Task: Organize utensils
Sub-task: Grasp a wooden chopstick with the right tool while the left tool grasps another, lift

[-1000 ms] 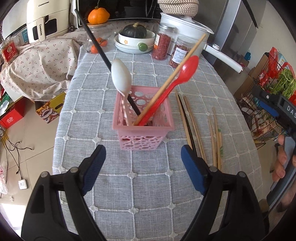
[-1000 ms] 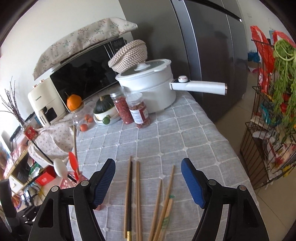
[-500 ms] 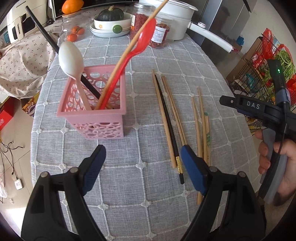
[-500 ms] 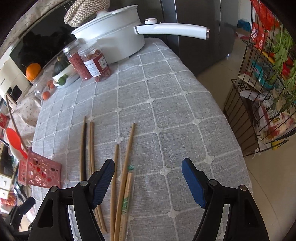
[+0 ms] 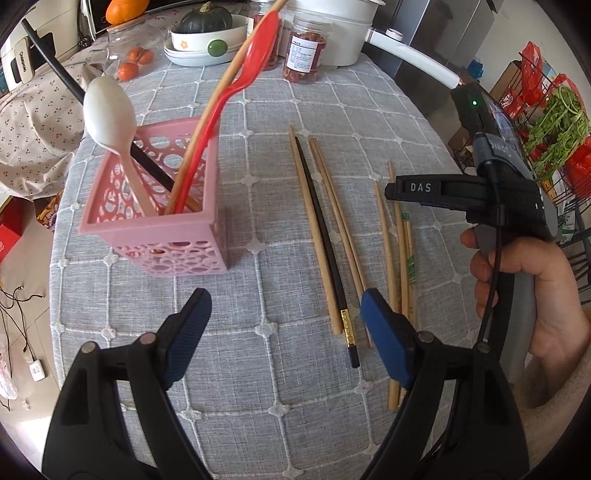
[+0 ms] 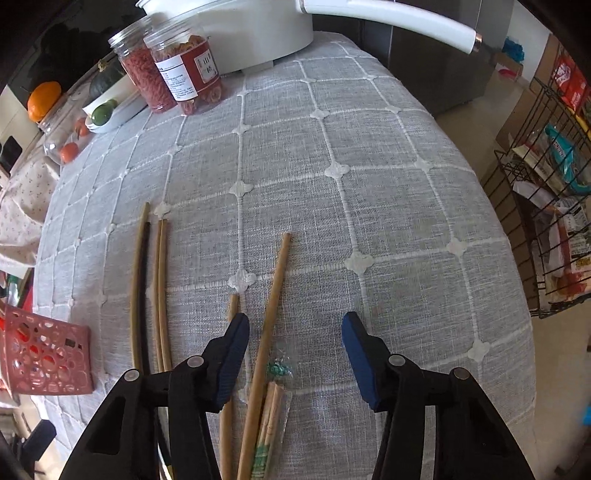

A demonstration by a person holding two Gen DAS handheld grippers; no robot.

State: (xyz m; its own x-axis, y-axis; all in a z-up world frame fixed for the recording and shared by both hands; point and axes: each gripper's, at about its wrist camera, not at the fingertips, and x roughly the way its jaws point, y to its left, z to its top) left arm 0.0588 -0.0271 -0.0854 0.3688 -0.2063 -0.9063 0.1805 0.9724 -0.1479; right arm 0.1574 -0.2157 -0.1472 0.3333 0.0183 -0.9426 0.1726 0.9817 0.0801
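Observation:
A pink basket (image 5: 166, 236) holds a white spoon (image 5: 109, 114), a red spoon (image 5: 255, 55), a black chopstick and a wooden one. Loose on the grey cloth to its right lie a black chopstick (image 5: 325, 240) and several wooden chopsticks (image 5: 397, 240). My left gripper (image 5: 284, 306) hovers open over the cloth between basket and chopsticks, holding nothing. My right gripper (image 6: 295, 325) points down over the right-hand chopsticks with its jaws closing. One long wooden chopstick (image 6: 273, 295) lies between its fingers, untouched by the pads. A paper-wrapped pair (image 6: 269, 424) lies beside it. A hand (image 5: 535, 288) holds that gripper.
A white pot with a long handle (image 6: 388, 18) and two jars (image 6: 184, 66) stand at the far end. A bowl with a green squash (image 5: 207, 33) sits behind the basket. A wire rack (image 6: 546, 221) stands off the table's right edge.
My right gripper has tilted down and dropped close over the right-hand chopsticks, and its jaws have narrowed. My left gripper has shifted right, so the basket now sits left in its view.

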